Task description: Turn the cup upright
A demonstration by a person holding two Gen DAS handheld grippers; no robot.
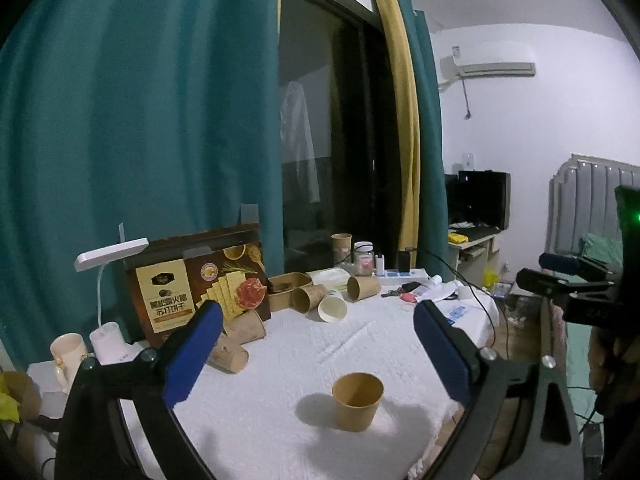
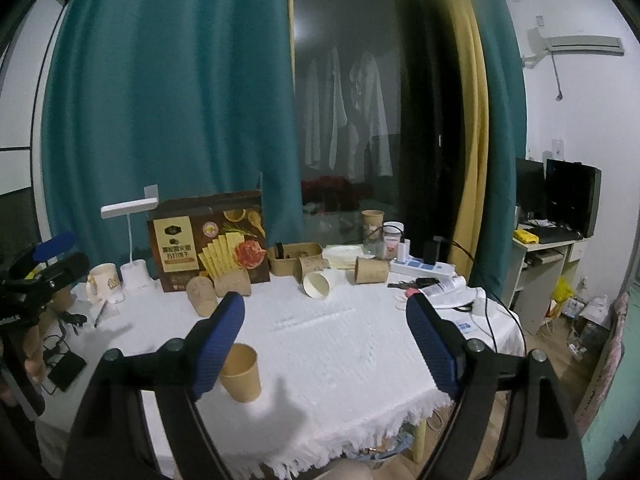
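Left wrist: kraft paper cup (image 1: 357, 400) upright on white tablecloth (image 1: 280, 360); teal curtain (image 1: 140, 120) behind; cracker box (image 1: 196, 280) text unreadable; left gripper (image 1: 318, 354) and right gripper (image 2: 326, 346) both spread, empty.

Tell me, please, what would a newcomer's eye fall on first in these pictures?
First, the brown paper cup standing upright and alone near the front edge of the white tablecloth, between the open fingers of the left gripper. Next, the jumble of paper cups lying on their sides at the back of the table, beside a tall cracker box. Behind everything hangs the teal curtain.
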